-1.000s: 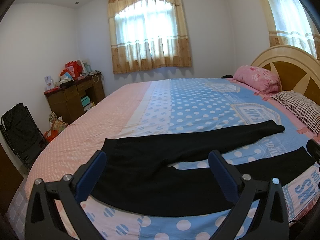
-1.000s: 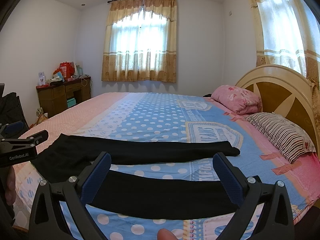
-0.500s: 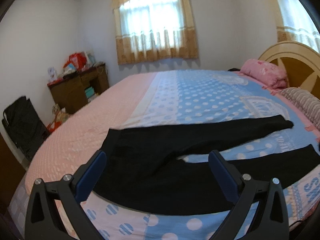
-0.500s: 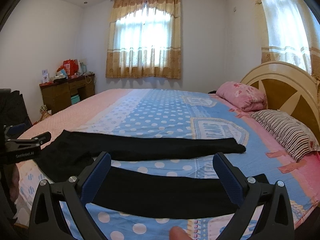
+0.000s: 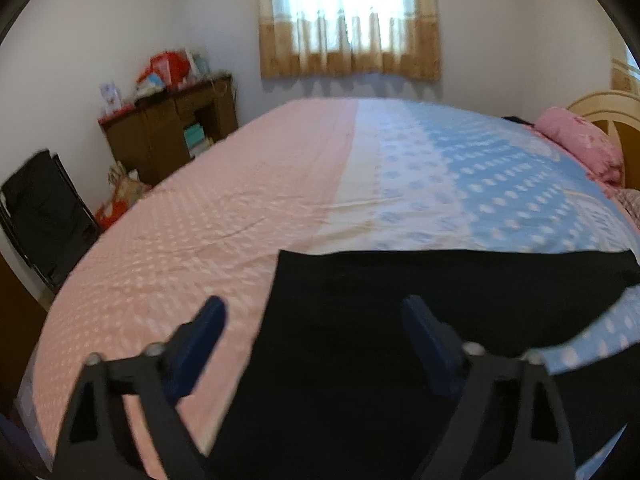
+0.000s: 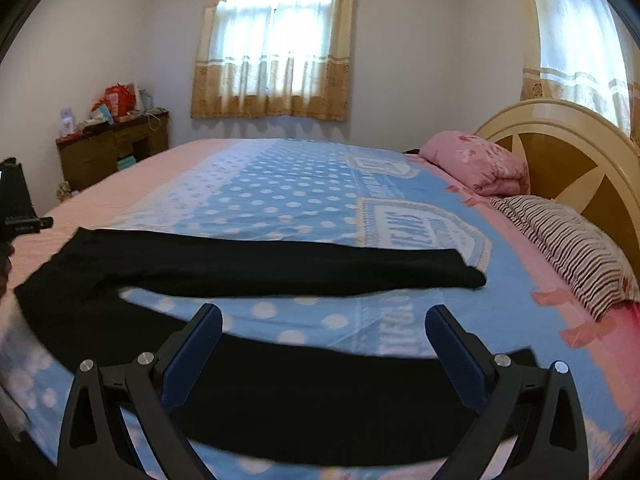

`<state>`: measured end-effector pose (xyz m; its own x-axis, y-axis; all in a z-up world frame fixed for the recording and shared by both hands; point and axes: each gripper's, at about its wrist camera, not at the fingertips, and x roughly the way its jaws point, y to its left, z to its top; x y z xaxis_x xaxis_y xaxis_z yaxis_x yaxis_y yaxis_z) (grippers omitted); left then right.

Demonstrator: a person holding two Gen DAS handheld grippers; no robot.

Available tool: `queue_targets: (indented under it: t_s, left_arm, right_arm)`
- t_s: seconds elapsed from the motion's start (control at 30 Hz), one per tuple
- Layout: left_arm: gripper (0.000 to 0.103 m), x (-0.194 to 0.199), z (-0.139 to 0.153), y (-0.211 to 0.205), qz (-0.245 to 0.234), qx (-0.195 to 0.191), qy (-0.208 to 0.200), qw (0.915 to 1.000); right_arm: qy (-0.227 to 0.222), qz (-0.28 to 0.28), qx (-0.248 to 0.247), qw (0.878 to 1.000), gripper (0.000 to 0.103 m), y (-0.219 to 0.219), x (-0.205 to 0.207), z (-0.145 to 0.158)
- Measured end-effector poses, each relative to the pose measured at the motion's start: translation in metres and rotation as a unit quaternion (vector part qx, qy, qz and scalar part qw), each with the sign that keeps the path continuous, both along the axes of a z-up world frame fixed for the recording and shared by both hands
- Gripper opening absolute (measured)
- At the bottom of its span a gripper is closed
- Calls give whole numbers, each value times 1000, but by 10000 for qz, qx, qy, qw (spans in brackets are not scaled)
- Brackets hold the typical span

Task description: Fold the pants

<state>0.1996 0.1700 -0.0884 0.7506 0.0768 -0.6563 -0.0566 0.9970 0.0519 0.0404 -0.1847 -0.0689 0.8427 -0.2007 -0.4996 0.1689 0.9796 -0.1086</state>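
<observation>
On the polka-dot bed, black pants lie flat with legs splayed as we bring both grippers, left and right, over them, fingers spread wide and empty. Pinching only 1 layer could skew the fold.

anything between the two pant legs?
Right wrist view: only bare polka-dot sheet between the far leg and near leg of the pants; nothing lies there.

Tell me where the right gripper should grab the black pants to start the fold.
Likely the near leg's cuff end of the black fabric pants, approached from the near bed edge with the open right gripper low: the leg lies flat, so pinch its thin hem.
</observation>
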Motion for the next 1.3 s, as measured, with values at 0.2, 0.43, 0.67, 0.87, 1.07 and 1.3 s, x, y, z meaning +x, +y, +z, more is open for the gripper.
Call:
queue_targets:
  t_s: [0.2, 0.43, 0.67, 0.87, 1.07, 1.3]
  left_arm:
    - [52, 61, -26, 27, -39, -286, 550, 9981]
    - [32, 109, -56, 48, -173, -593, 1052, 9925]
    - [32, 129, -73, 58, -246, -885, 1236, 9881]
    - [36, 119, -72, 68, -356, -1226, 1020, 9866]
    - [37, 127, -80, 67, -399, -1240, 1113, 9852]
    - [14, 126, -80, 63, -500, -1240, 1031, 9856]
  right_arm:
    - [340, 36, -312, 9989, 85, -28, 40, -2]
    - [686, -135, -223, 9973, 80, -63, 77, -11]
    - [885, -293, -125, 9956, 80, -94, 104, -19]
    - [956, -454, 234, 9941, 80, -120, 118, -24]
    - [1119, -437, 313, 9923, 80, -127, 133, -33]
    - [1309, -569, 459, 9887, 80, -149, 150, -36]
